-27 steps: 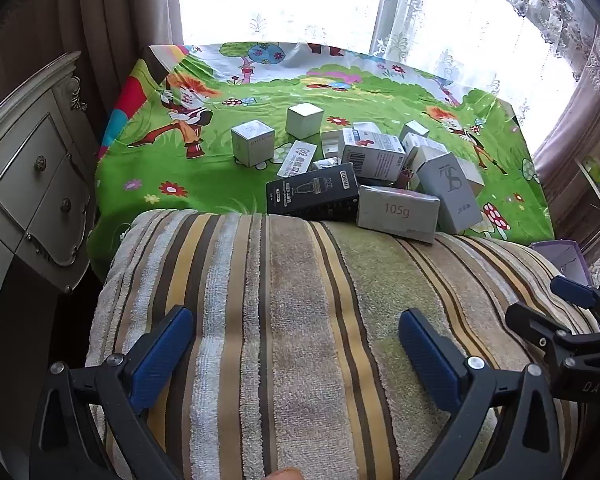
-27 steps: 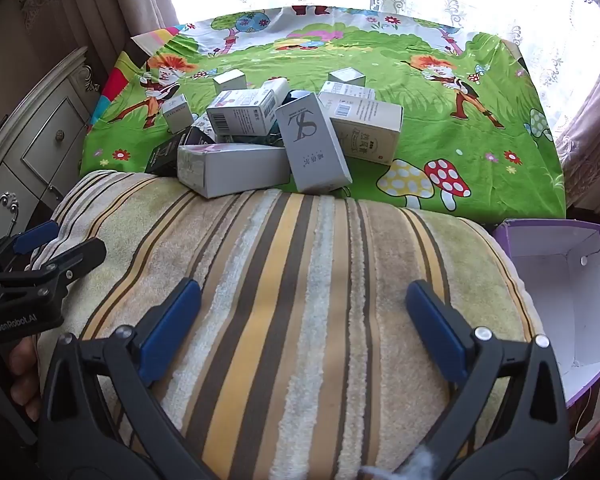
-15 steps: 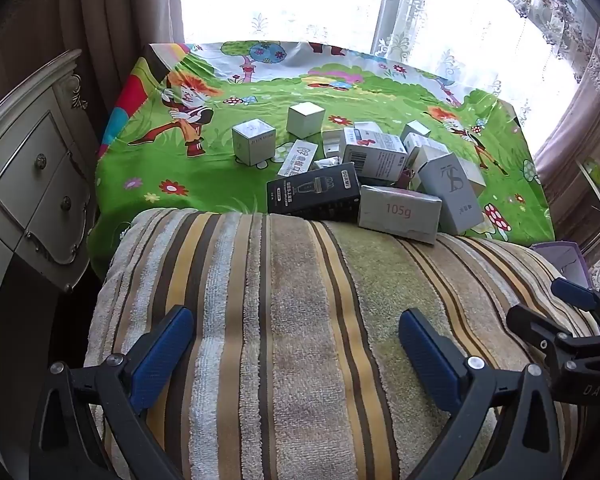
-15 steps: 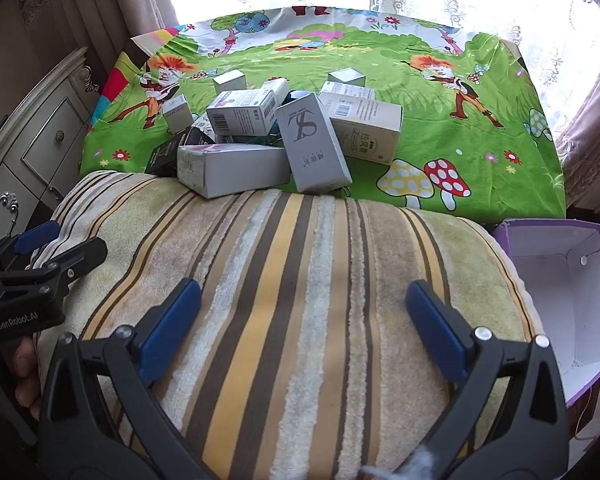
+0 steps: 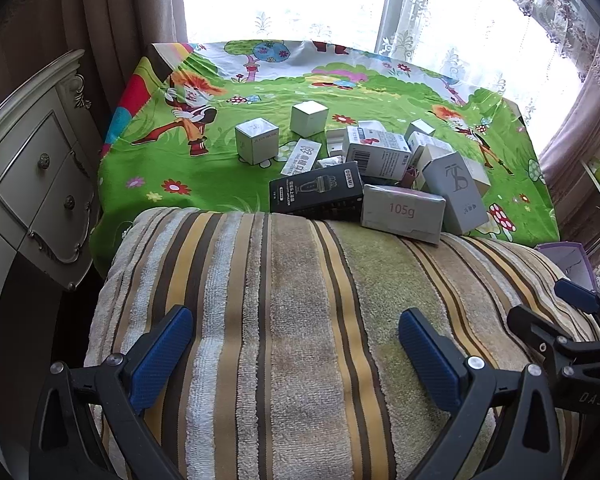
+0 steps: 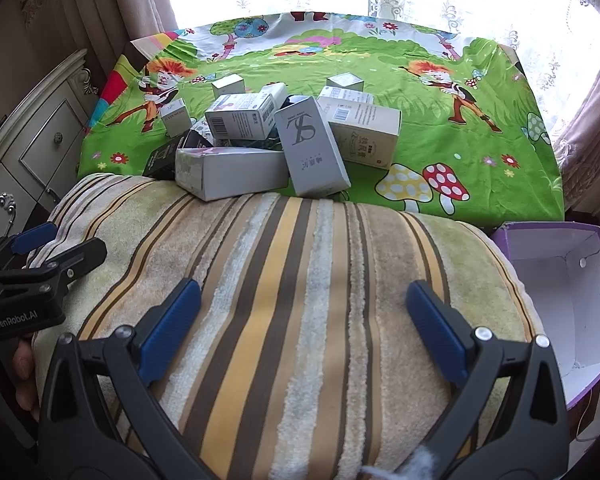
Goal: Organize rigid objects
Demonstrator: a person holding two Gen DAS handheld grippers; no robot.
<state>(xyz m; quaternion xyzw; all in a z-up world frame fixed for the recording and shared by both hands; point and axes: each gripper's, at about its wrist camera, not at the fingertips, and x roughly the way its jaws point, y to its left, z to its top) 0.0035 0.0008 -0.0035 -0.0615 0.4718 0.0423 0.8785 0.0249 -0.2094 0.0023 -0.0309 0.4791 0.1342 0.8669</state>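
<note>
Over the striped terry-cloth cushion (image 5: 300, 320) I am holding both grippers, each angled downward, and neither is carrying anything: the left gripper (image 5: 296, 344) is standing wide, and the right gripper (image 6: 304, 320) is standing just as wide. The heap of small cardboard boxes (image 6: 268, 140) is lying beyond the cushion's far edge on the green cartoon-print cloth (image 5: 180, 160), and the open purple carton with a white inside (image 6: 560, 292) is waiting at the near right. I judge the grey box marked "105g" (image 5: 402, 212) the easiest first pick, since it is sitting nearest; I am planning to close across its short sides. Other readable writing: "DORLMI" on the black box (image 5: 316, 192), a large "TS" monogram on the tall white box (image 6: 312, 144), and "GenRobot.AI" on the left gripper's body.
</note>
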